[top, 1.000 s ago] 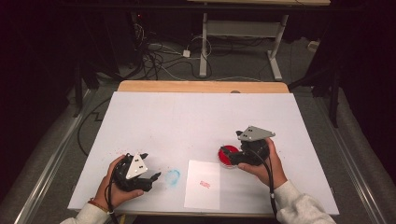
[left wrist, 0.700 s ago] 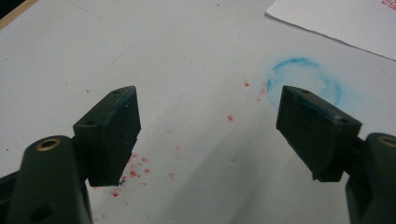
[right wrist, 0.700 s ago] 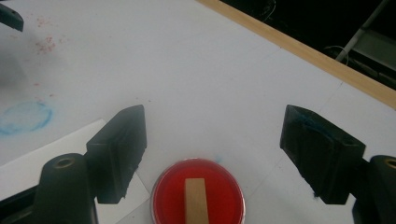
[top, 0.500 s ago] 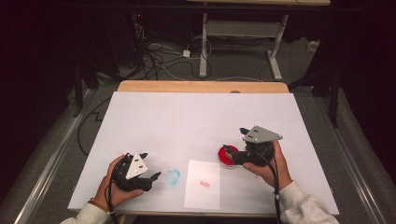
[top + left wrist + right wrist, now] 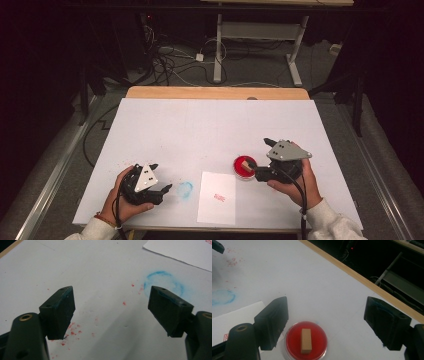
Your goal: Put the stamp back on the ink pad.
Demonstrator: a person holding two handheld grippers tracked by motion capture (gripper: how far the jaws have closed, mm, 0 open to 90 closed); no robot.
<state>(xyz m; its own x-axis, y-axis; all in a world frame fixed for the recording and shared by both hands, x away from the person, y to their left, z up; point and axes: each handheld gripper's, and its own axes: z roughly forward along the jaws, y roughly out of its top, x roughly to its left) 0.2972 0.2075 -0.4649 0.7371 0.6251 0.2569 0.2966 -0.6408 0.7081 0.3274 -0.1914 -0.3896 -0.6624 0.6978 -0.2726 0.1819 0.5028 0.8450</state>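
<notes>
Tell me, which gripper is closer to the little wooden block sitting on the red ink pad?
The right. The right gripper sits just beside the red ink pad holding the wooden stamp block, jaws open. The left gripper rests far across the paper sheet, near the blue smudge.

No legible text on anything.

The high view sits above the near edge of the table (image 5: 215, 125), looking forward and down, far enough back to take in the whole top plus the floor behind. The left gripper view rides low and close, with a blue ring stain (image 5: 163, 283) just past its right jaw. The right gripper view hangs a bit higher, looking toward the table's far edge. Both gripper views share that stain and the paper sheet (image 5: 234, 315).
</notes>
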